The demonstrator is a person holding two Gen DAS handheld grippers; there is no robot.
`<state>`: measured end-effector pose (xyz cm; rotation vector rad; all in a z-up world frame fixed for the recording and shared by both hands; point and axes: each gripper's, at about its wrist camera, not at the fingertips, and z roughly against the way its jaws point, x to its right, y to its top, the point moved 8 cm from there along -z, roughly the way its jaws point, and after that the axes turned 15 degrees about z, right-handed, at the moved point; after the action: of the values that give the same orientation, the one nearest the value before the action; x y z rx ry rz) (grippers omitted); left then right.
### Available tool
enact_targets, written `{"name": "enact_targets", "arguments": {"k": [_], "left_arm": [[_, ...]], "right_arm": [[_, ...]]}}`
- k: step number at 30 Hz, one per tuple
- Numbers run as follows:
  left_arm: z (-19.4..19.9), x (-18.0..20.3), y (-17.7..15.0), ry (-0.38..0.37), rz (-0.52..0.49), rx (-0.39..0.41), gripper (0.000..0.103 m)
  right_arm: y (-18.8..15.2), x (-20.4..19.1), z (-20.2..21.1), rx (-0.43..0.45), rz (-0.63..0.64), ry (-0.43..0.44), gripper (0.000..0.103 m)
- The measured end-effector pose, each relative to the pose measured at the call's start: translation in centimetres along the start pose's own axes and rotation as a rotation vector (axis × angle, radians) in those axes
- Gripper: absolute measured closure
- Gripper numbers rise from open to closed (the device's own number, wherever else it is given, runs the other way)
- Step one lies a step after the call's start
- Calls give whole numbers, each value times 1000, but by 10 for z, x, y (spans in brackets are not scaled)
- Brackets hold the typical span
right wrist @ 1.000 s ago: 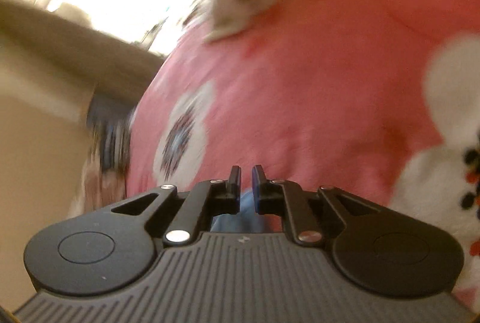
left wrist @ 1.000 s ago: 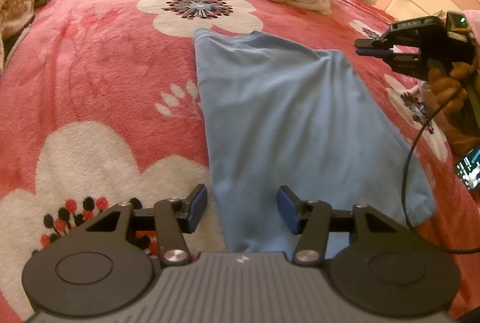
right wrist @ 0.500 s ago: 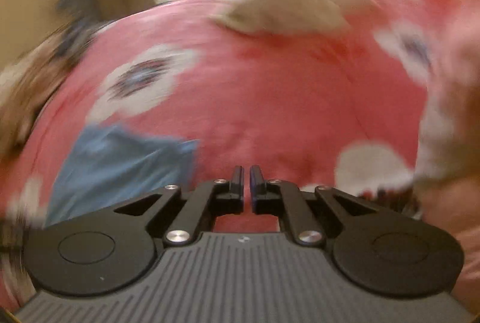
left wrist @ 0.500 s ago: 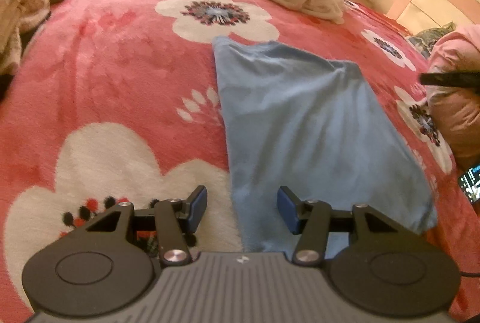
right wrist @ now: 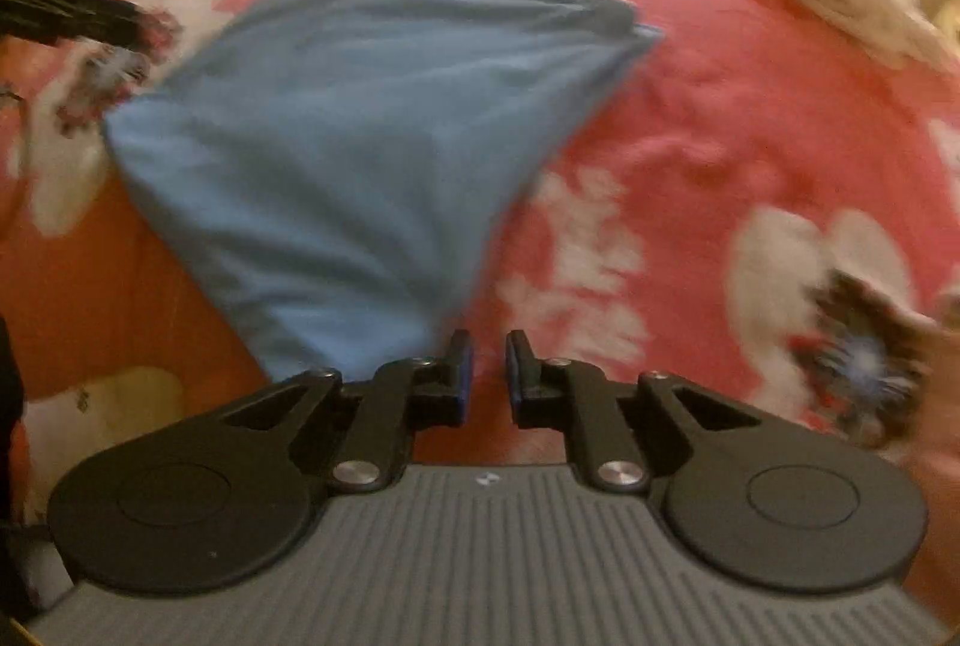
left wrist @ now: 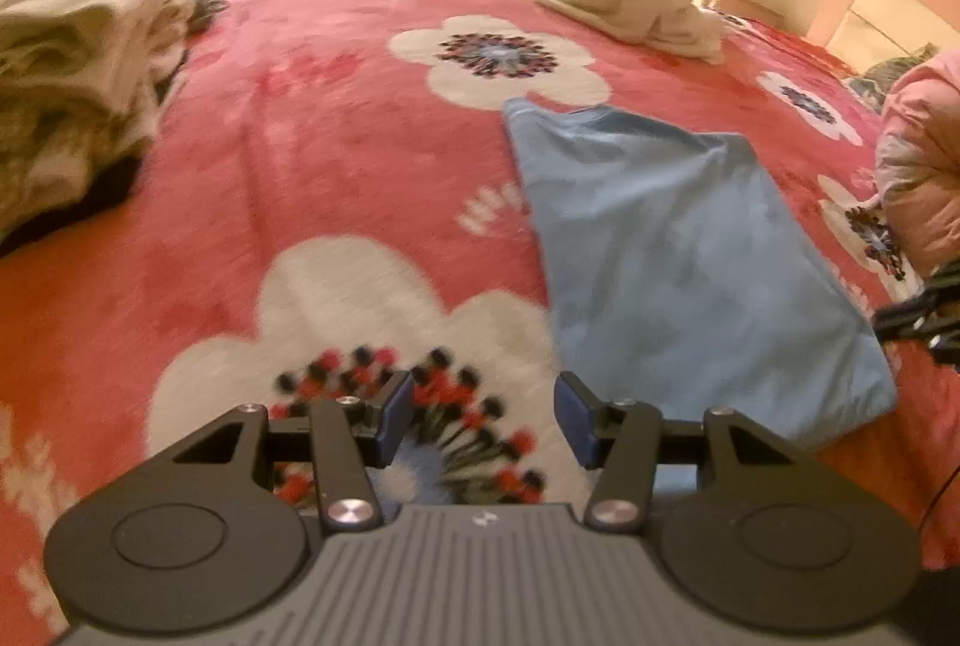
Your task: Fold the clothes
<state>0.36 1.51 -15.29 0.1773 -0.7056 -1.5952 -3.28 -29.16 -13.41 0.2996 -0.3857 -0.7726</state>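
Both grippers hang over the bed with nothing in them. Seen through its own camera, the left gripper (left wrist: pixel 483 421) has its blue pads (left wrist: pixel 396 415) spread about halfway, over a white flower in the bedspread (left wrist: pixel 336 154) and just beside the near left edge of the blue garment (left wrist: pixel 678 250); no cloth lies between the jaws. From its own view the right gripper (right wrist: pixel 486 367) shows a narrow gap that is widening, again with only bedspread between the pads, right at the garment's near tapering end.

That blue garment lies flat on the middle of the bed, already folded into a long strip, wider at one end than the other, with faint wrinkles. It seems laid lengthwise so that each hand can take a near corner and carry it over for the next fold. One gripper at each side of that end fits such a plan, and the right jaws parting suggests a grasp is being readied, though that is only a guess.

A cream garment (left wrist: pixel 636 7) is heaped near the far right corner of the bed, likely waiting its turn. Folded pale clothes (left wrist: pixel 78 70) are stacked along the left edge, probably the finished pile. Both views are somewhat blurred
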Motion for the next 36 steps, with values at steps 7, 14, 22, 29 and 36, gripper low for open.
{"name": "enact_targets", "arguments": {"k": [7, 14, 22, 29, 36], "left_arm": [[7, 16, -15, -60, -32, -14, 52], [-13, 42, -59, -53, -132, -128, 71], [-5, 55, -61, -24, -216, -31, 71], [-6, 60, -78, 70, -308, 6, 100], [-2, 54, -87, 46, -326, -30, 99]], "right_arm": [[80, -53, 30, 333, 182, 131, 87], [62, -94, -33, 230, 155, 255, 87], [55, -82, -14, 241, 89, 222, 87], [60, -82, -23, 234, 64, 197, 87], [93, -74, -29, 290, 11, 219, 86]]}}
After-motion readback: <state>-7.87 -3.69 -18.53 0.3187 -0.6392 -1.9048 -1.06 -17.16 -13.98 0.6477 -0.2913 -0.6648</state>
